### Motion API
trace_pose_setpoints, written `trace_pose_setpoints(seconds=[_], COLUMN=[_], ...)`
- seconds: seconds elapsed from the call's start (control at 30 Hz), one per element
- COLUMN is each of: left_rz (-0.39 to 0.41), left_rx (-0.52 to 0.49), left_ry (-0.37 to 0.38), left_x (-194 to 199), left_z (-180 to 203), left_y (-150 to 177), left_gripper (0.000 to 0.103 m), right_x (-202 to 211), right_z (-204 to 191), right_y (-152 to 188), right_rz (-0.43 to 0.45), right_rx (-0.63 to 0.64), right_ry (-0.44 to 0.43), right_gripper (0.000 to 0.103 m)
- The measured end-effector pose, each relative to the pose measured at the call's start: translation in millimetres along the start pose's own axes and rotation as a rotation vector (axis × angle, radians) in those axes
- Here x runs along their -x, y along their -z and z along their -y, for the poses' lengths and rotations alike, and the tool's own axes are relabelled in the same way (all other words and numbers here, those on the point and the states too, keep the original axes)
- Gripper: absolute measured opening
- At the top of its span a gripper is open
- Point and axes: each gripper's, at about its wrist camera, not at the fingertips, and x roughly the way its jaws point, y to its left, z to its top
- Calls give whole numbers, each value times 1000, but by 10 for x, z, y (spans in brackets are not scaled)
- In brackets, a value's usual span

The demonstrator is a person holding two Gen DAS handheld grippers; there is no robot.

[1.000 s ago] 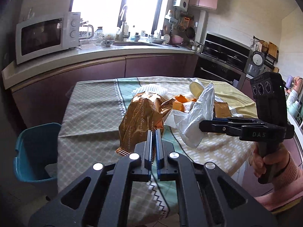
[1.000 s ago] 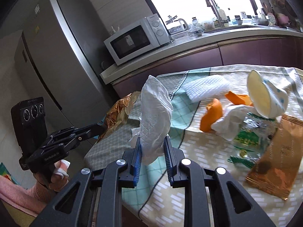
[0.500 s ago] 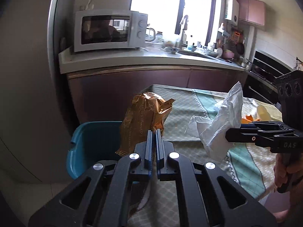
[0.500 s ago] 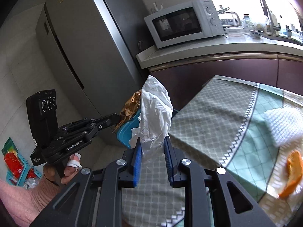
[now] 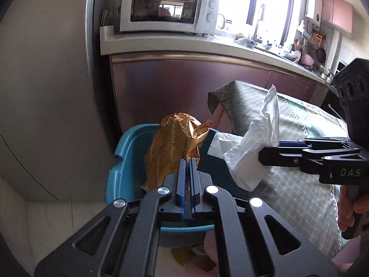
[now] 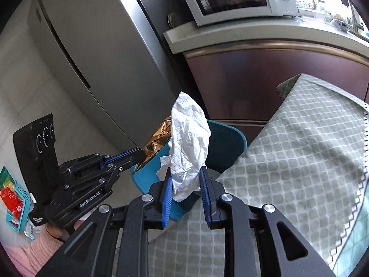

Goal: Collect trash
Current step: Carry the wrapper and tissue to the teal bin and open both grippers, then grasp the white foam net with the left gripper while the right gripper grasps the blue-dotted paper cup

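Note:
My left gripper [image 5: 188, 161] is shut on a crinkled gold snack wrapper [image 5: 171, 147] and holds it over the blue trash bin [image 5: 125, 147] on the floor beside the table. My right gripper [image 6: 185, 182] is shut on a crumpled white paper tissue [image 6: 189, 143] and holds it at the table's corner, just right of the bin [image 6: 227, 143]. In the left wrist view the right gripper [image 5: 265, 155] and tissue [image 5: 253, 147] sit to the right of the wrapper. In the right wrist view the left gripper [image 6: 138, 153] holds the wrapper [image 6: 158, 142] at the bin's left rim.
The table with a green patterned cloth [image 6: 299, 173] fills the right. A steel fridge [image 6: 92, 57] stands on the left. A counter with a microwave [image 5: 166, 9] is behind the bin. Some scraps [image 5: 184, 256] lie on the floor under the bin.
Both grippers swung left from over the table to the bin, each carrying its item. The wrapper now hangs over the bin and the tissue is close beside it.

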Motion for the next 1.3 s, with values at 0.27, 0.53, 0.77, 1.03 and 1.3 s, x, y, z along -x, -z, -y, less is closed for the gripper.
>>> trace_pose_setpoints(seconds=[0.27, 0.53, 0.77, 1.03, 1.3], left_rz=[-55, -71, 2, 70, -2], left_rx=[17, 18, 10, -92, -194], left_ry=[-17, -24, 52, 256, 413], left_x=[-332, -452, -177, 96, -129], left_z=[-54, -45, 201, 990, 2060], left_y=[22, 52, 16, -182, -288], left_gripper=[5, 5, 13, 32, 35], right_x=[-401, -429, 233, 1458, 2488], right_z=[47, 61, 106, 495, 979], right_y=[-116, -159, 62, 642, 1225], right_rz=[-68, -56, 52, 208, 330], right_rx=[-24, -25, 6, -42, -158], right_ry=[43, 46, 39, 158, 452], right_gripper=[30, 34, 42, 48, 48])
